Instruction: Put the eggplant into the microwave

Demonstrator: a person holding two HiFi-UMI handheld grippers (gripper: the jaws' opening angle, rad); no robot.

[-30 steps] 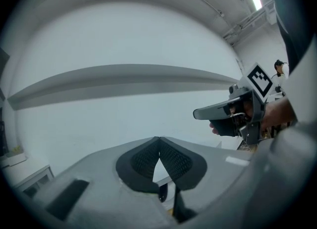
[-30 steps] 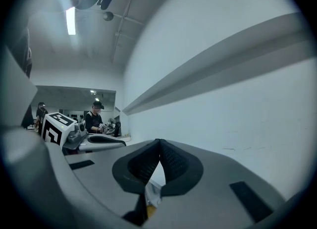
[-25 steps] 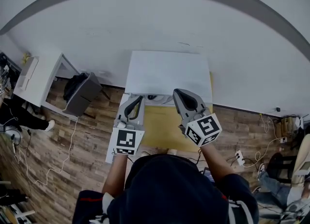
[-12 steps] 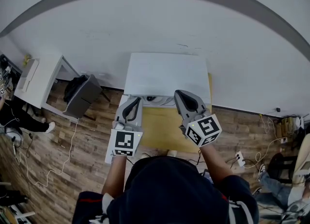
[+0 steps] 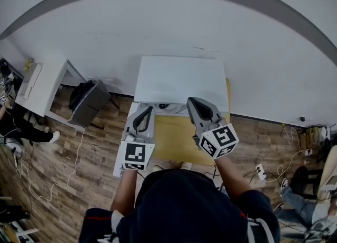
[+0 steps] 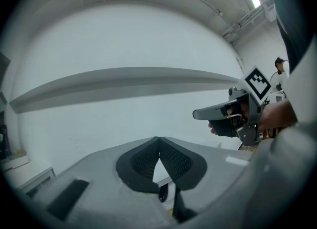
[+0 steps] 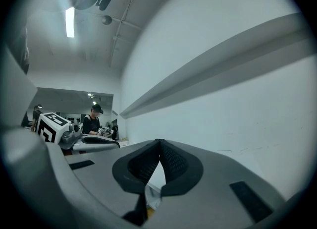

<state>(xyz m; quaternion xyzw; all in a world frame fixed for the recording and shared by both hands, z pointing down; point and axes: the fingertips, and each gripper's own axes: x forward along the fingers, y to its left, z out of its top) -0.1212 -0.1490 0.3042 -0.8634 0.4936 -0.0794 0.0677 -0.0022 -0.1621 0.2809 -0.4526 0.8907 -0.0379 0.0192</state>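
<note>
Holding both grippers out level, side by side: my left gripper (image 6: 158,139) has its black ribbed pads (image 6: 174,161) closed tip to tip with nothing between them, and my right gripper (image 7: 159,142) is pinched together the same way, empty. Just beyond the two tips is the white microwave (image 5: 181,79), up against the pale wall (image 5: 158,26), on a yellow-topped table (image 5: 176,143) that shows between the two grippers. As for the eggplant, I can't pick it out in any view, so where it lies I can't tell.
</note>
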